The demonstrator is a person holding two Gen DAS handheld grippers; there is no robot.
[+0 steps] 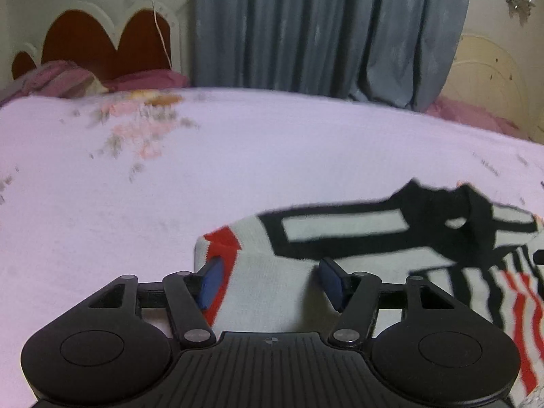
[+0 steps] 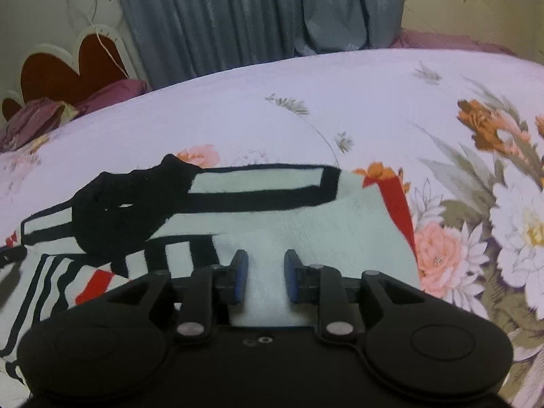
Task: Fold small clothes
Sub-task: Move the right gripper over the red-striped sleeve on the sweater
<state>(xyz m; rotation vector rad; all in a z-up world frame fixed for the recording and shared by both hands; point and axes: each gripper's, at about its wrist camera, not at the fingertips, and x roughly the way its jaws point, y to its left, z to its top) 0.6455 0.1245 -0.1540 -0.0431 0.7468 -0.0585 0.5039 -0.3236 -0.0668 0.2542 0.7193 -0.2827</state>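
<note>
A small white knit garment (image 1: 340, 234) with black bands and red stripes lies partly folded on the bed. My left gripper (image 1: 272, 280) is open, its blue pads (image 1: 210, 282) spread wide over the garment's left edge by a red stripe. In the right wrist view the same garment (image 2: 272, 204) lies ahead, black collar part at the left. My right gripper (image 2: 263, 275) is open, with a fold of the white fabric (image 2: 268, 292) lying between its pads, which stand apart from it.
The bed sheet (image 1: 170, 187) is pale lilac with a floral print (image 2: 493, 204) at the right. Purple pillows (image 1: 68, 80) and a red-and-white headboard (image 1: 102, 40) are at the far left. Grey curtains (image 1: 323, 27) hang behind the bed.
</note>
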